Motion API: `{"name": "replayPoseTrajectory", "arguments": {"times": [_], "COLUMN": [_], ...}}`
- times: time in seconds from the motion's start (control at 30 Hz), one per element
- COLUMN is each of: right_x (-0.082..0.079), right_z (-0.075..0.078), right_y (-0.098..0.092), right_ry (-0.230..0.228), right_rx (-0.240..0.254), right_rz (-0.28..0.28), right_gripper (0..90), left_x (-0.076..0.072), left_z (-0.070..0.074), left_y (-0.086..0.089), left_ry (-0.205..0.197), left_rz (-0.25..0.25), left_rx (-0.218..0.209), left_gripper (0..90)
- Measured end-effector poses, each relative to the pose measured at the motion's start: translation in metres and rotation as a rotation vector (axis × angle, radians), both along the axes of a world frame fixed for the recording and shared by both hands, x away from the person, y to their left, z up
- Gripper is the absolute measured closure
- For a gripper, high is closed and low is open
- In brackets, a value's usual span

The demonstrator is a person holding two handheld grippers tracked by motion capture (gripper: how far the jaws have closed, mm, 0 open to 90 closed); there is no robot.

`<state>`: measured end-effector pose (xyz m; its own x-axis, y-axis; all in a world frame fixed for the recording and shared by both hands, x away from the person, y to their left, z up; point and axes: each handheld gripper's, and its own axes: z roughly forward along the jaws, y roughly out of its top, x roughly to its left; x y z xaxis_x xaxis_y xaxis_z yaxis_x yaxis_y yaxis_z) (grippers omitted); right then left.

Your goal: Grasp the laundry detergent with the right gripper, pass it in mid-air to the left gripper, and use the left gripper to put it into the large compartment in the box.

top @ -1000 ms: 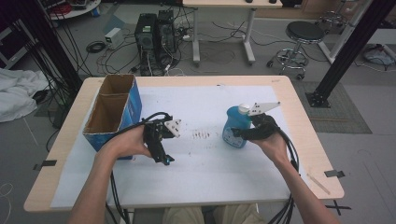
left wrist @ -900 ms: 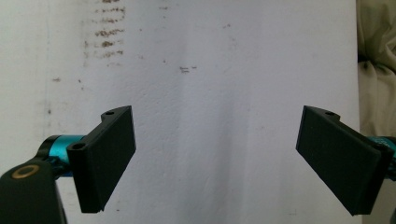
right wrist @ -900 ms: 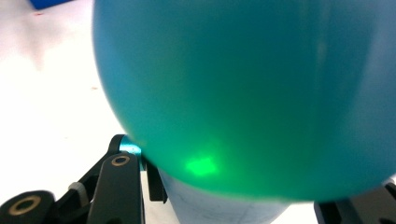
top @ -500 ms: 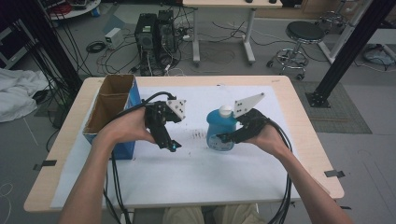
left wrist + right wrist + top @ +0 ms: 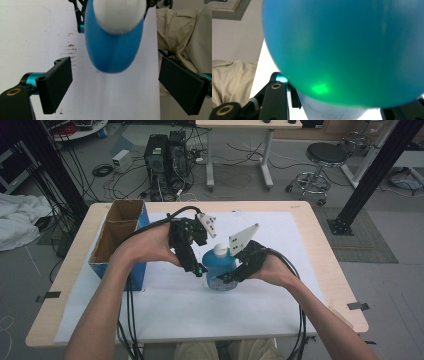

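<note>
Bottle sits clamped in my right hand-held gripper; left hand-held gripper, jaws wide, should centre on the white cap before closing.

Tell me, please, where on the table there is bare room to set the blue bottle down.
The white mat is bare to the right of the right gripper, out to the table edge. The near strip by the person's forearms is bare too. The middle is crowded: the left gripper, open, and the right one flank the blue bottle. The cardboard box takes the left edge.
</note>
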<state>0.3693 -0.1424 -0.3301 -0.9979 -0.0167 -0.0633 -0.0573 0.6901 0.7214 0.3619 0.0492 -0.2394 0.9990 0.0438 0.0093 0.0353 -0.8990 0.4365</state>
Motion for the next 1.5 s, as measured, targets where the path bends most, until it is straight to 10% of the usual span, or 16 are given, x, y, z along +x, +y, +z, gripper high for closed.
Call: {"name": "replayPoseTrajectory", "arguments": {"times": [1.5], "right_x": [0.006], "right_z": [-0.008], "right_y": [0.002], "right_ry": [0.038], "right_rx": [0.074], "right_rz": [-0.042], "right_gripper": [46.7], "left_x": [0.009], "left_z": [-0.013], "left_y": [-0.034], "left_ry": [0.015], "left_rz": [0.04], "left_rx": [0.036], "left_gripper": [26.6]}}
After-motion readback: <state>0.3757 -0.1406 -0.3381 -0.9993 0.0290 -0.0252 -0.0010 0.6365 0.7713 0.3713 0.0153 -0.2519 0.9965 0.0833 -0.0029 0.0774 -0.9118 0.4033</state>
